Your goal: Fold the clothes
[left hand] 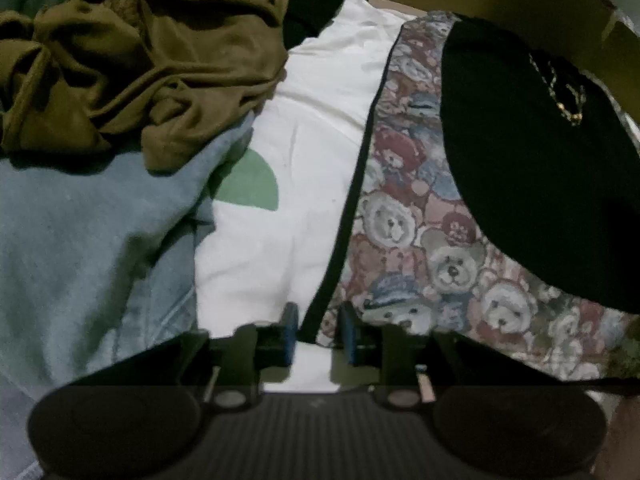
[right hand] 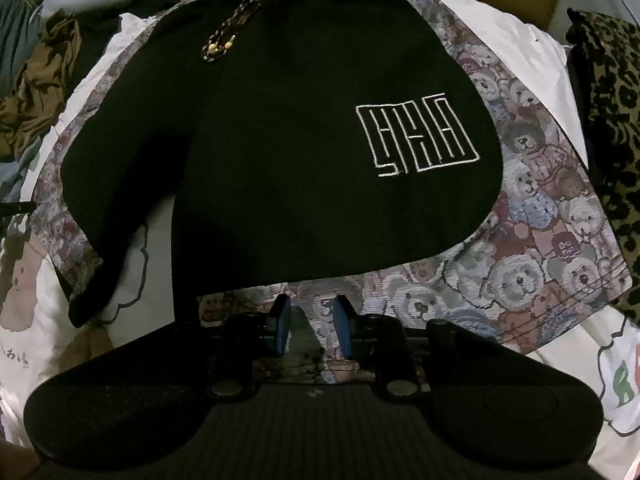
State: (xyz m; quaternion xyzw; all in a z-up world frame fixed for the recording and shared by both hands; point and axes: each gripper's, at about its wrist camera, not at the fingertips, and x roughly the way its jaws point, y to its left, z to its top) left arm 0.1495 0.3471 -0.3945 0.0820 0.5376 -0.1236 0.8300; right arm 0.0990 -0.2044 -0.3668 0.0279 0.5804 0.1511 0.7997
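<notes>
Black shorts with teddy-bear print side panels lie flat on white printed bedsheet, waistband away, hem near. Right claw narrow gap over hem; left claw narrow astride left edge. Crumpled olive garment left, leopard-print fabric right.

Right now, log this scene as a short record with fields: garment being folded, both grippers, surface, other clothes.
garment: black shorts with teddy-bear print panels, spread flat, white outline logo, drawcord at the waist
left gripper: open, at the bear-print hem corner
right gripper: open, over the bear-print hem
surface: white sheet with a green patch
other clothes: crumpled olive garment, pale blue garment, leopard-print fabric to the right
fold state: not yet begun
</notes>
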